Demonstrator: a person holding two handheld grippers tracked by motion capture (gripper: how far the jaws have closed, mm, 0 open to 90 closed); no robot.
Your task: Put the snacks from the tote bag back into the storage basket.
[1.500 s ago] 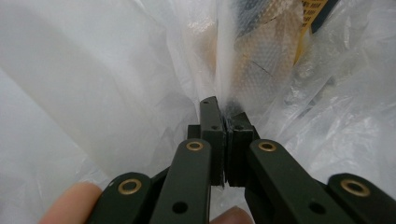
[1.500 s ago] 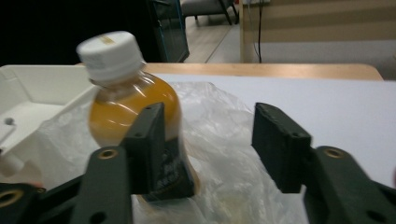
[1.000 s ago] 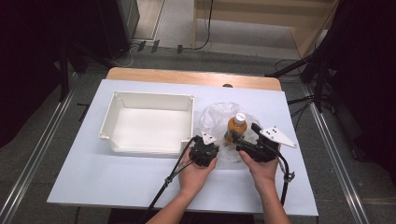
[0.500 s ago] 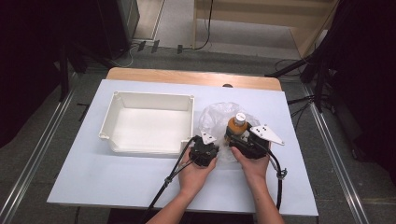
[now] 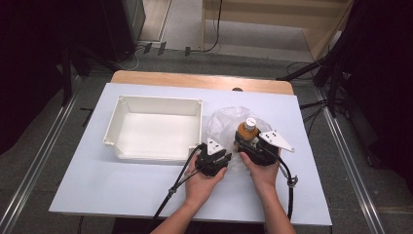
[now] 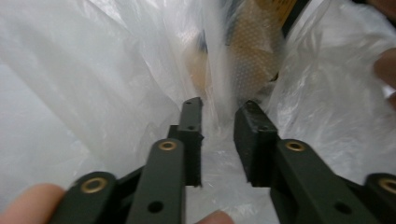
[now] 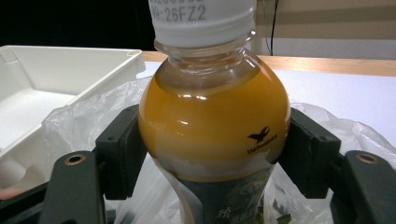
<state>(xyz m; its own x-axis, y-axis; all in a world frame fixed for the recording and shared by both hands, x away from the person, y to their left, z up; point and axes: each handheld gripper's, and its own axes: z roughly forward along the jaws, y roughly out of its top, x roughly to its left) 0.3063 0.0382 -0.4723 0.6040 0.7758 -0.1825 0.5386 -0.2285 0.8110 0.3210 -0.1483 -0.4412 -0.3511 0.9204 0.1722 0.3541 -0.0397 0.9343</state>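
Note:
A bottle of orange drink [image 5: 247, 129] with a white cap stands upright in a crumpled clear plastic bag [image 5: 221, 122] on the table, right of centre. My right gripper [image 5: 245, 140] is shut on the bottle [image 7: 212, 116], one jaw on each side just below its shoulder. My left gripper [image 5: 225, 157] sits at the bag's near left edge. In the left gripper view its jaws [image 6: 218, 121] stand a narrow gap apart with a fold of the bag [image 6: 93, 70] running between them, and the bottle is blurred behind the film.
A white rectangular tray [image 5: 160, 101] with nothing in it lies left of the bag, its near corner close to my left gripper. The pale blue table top [image 5: 97, 195] has free room at the front left. The tray's corner [image 7: 70, 60] lies left of the bottle.
My right gripper and its forearm have shifted slightly to the left with the bottle. The left gripper has stayed put.

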